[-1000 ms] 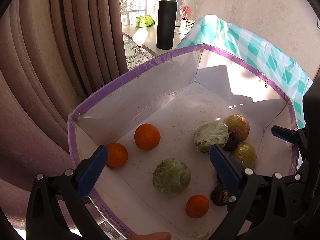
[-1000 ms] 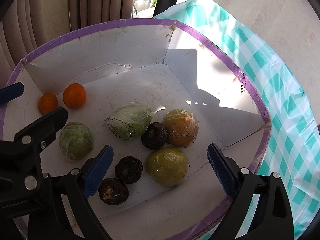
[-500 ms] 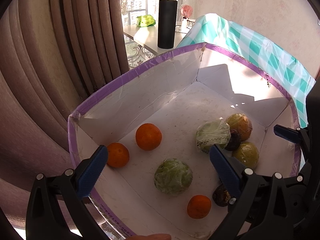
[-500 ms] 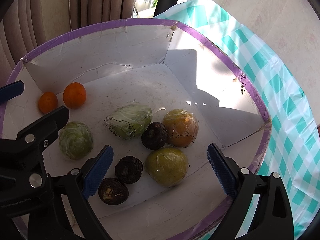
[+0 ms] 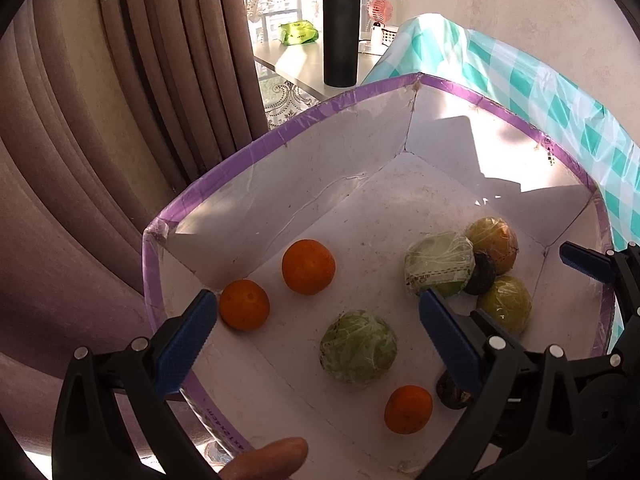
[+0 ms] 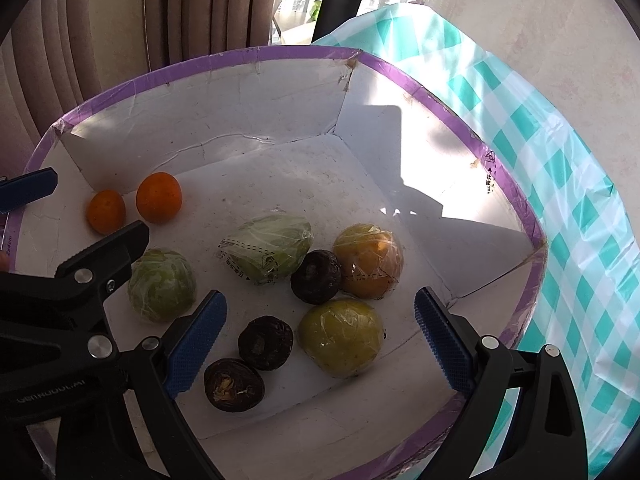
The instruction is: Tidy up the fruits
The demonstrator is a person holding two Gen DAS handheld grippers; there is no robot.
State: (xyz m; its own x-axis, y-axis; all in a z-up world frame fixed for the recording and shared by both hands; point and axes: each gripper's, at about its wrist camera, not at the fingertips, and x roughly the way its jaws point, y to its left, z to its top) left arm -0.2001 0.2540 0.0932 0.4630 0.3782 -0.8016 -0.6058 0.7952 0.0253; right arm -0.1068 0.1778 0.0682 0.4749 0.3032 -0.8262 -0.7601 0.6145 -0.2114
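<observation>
White cardboard edged in purple tape forms the box [image 5: 256, 148] that holds the fruit, standing on a teal-and-white checked cloth [image 6: 568, 168] beside heavy brown curtains [image 5: 80, 128]. Both hand-held grippers hang above the box with their blue-padded jaws spread wide and nothing between them: the left gripper [image 5: 316, 340] over the near left part of the floor, the right gripper [image 6: 320, 336] over the cluster at the right. Two oranges [image 5: 308, 267] lie close together near the left corner, and a third, smaller orange [image 5: 408, 409] sits apart near the front wall. A wrapped green fruit [image 5: 358, 352] rests alone between them. To the right, another wrapped green fruit [image 6: 268, 254], a wrapped orange-yellow fruit [image 6: 368, 260] and a wrapped yellow-green fruit [image 6: 340, 336] crowd around a dark wrinkled fruit [image 6: 316, 276], all touching or nearly so. Two more dark fruits [image 6: 266, 342] lie side by side near the front. A fingertip [image 5: 268, 458] shows at the lower edge of the left view. Behind the box, a black flask [image 5: 340, 32] stands upright on a sunlit table [image 5: 296, 60].
</observation>
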